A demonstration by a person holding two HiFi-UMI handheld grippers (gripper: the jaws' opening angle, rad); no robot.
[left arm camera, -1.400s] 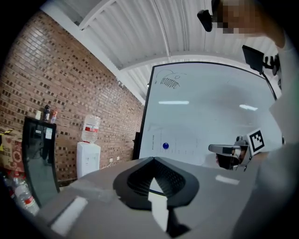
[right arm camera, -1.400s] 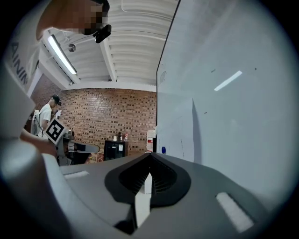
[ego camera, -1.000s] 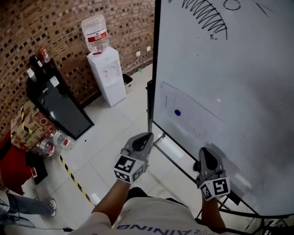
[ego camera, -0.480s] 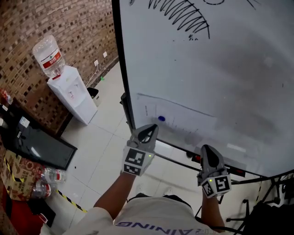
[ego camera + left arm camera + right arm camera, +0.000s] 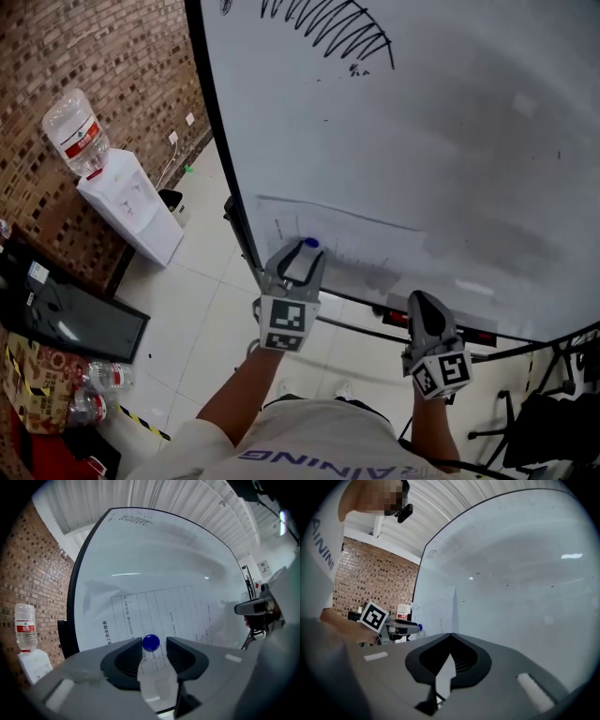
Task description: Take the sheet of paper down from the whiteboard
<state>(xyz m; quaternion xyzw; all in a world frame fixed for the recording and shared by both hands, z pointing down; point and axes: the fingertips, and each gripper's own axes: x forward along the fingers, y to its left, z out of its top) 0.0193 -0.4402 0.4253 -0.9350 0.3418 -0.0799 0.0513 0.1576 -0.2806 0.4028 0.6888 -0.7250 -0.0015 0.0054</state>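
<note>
Closer than before, left gripper [image 5: 298, 255] reaches blue magnet [image 5: 151, 642], jaws opening around it, no grip; right gripper [image 5: 422, 302] closed, empty; sheet of paper [image 5: 375, 246] still pinned lower-centre on whiteboard [image 5: 450, 122].

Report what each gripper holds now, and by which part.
Nothing is held. The left gripper's jaws are opening, with the blue magnet on the sheet of paper between their tips, not gripped. The right gripper is shut on nothing.
</note>
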